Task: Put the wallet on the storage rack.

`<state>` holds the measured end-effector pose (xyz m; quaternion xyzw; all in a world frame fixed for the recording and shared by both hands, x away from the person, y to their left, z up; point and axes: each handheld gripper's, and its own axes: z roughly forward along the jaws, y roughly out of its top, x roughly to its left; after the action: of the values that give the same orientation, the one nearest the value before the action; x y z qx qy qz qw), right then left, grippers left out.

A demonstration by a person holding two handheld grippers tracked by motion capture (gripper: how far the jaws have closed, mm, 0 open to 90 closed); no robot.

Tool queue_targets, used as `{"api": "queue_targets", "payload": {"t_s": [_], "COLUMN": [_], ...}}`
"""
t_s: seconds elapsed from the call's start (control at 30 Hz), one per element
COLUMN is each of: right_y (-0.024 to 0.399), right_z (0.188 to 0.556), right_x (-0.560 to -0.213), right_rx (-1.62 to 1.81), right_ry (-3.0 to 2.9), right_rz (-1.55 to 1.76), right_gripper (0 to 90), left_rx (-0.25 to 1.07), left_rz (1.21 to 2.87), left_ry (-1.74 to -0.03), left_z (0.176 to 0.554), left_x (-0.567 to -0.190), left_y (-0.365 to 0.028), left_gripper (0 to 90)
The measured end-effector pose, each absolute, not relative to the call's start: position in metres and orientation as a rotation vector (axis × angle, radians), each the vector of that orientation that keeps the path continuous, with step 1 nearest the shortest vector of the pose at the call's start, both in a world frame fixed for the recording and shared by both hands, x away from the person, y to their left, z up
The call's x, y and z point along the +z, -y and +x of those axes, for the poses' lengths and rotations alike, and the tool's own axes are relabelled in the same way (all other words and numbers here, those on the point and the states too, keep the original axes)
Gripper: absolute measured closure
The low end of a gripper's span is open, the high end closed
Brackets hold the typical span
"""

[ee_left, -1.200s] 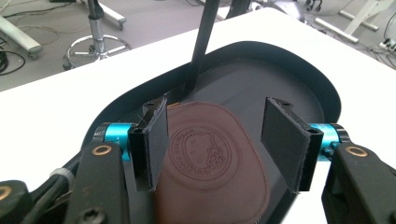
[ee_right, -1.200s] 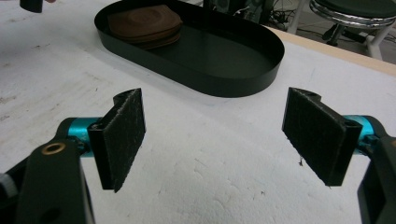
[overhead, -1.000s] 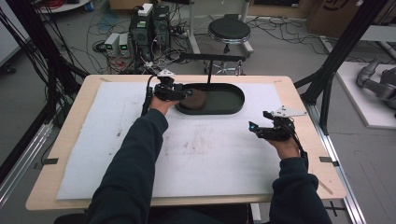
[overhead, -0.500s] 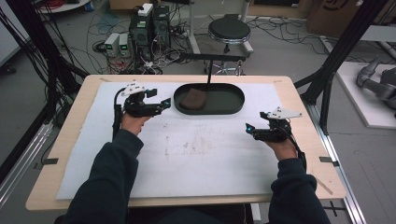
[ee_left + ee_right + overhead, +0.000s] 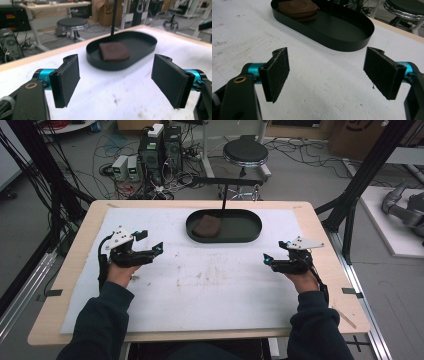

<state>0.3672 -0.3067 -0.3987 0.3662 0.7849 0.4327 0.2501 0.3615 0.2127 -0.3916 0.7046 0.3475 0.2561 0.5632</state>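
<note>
1. Pulled back since the earlier frames: L gripper [image 5: 148,246] left the tray [image 5: 252,234] and sits mid-left in the high view, R gripper [image 5: 272,258] mid-right; both apart from the tray at top centre.
2. L gripper view: jaws wide, nothing held; brown pad [image 5: 114,51] lies in the tray's left part, upper centre.
3. R gripper view: jaws spread, empty; pad upper left. Likely rest pose, so hold both level, clear of the tray.

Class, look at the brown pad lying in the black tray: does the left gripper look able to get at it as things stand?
Probably yes. The left gripper is open and the brown pad lies uncovered at the near-left end of the black tray. Bare white mat lies between them; only the tray's low rim must be cleared.
</note>
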Motion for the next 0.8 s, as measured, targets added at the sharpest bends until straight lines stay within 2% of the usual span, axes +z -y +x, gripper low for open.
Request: {"api": "queue_targets", "payload": {"t_s": [0.3,0.8], "right_y": [0.315,0.314], "right_z": [0.359,0.358], "right_x": [-0.4,-0.403], "right_rx": [1.145,1.113], "right_ry": [-2.134,-2.139], "right_rz": [1.007,1.006], "right_gripper": [21.2,21.3], "left_rx": [0.609,0.603], "left_rz": [1.668,1.659], "left_ry": [-0.879,-0.884], "left_z": [0.352,0.347], "left_x": [-0.411,-0.415], "left_y": [-0.229,-0.234], "left_gripper": [22.3,22.3]}}
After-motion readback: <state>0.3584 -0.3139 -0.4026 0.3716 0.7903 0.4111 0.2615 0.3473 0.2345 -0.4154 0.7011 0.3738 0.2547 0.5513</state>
